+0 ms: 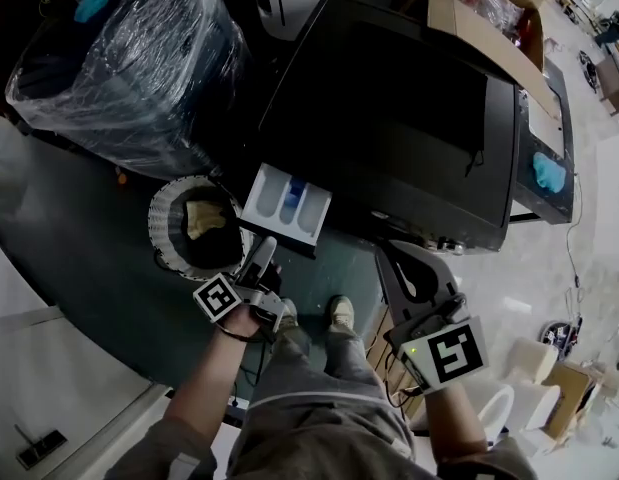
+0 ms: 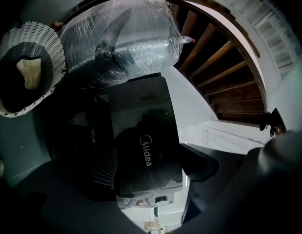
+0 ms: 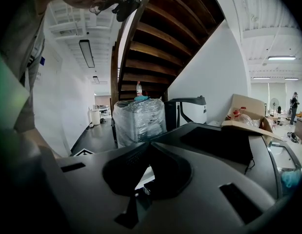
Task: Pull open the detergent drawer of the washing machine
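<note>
The black washing machine (image 1: 389,118) fills the middle of the head view. Its white detergent drawer (image 1: 285,204), with a blue insert, stands pulled out from the front left corner. My left gripper (image 1: 267,248) hovers just below the drawer's front, clear of it, its jaws apart and empty. Along those jaws, the left gripper view shows the machine's dark front with the Midea logo (image 2: 147,150) between the fingers (image 2: 202,162). My right gripper (image 1: 387,254) is shut on nothing, held near the machine's front edge right of the drawer. Its tips (image 3: 148,148) meet in the right gripper view.
A white laundry basket (image 1: 165,208) holding a cloth stands left of the drawer. A large plastic-wrapped bundle (image 1: 129,58) sits behind it. A cardboard box (image 1: 489,30) rests on the machine. A blue cloth (image 1: 549,172) lies to the right. The person's shoes (image 1: 339,314) stand below the drawer.
</note>
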The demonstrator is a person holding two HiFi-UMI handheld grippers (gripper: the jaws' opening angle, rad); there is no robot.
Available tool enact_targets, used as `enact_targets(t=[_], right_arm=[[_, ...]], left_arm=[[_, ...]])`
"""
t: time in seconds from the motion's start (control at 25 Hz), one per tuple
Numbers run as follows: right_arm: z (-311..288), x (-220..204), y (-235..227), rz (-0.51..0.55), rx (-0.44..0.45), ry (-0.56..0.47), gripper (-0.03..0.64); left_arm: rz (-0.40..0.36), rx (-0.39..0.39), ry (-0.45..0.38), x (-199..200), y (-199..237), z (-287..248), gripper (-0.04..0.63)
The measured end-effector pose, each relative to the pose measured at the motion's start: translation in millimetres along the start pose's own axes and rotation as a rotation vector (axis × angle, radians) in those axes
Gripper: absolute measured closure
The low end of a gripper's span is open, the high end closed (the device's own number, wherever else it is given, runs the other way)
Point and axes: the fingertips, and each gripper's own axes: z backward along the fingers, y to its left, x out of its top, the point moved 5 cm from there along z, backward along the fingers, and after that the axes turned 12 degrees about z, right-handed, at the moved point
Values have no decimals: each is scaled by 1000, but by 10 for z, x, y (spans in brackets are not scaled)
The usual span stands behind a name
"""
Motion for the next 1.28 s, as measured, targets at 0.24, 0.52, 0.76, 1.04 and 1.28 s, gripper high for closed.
enact_targets(t=[0.24,0.52,0.76,1.04,1.28], right_arm=[[48,15,147,7,12,15,586],[54,71,242,19,22,19,586],[183,230,192,70,27,16,586],[350,583,44,95,-5,-28,586],[517,951,-61,122,-21,-96,586]], left_arm=[[-2,6,3,-41,23,255,196],[-90,53,2,-19,-64,403,338],[-446,182,72,88,-478,508,448],[-877,247,116,75,-1339,439,520],[-1025,182,58,35,-2165,396,555]])
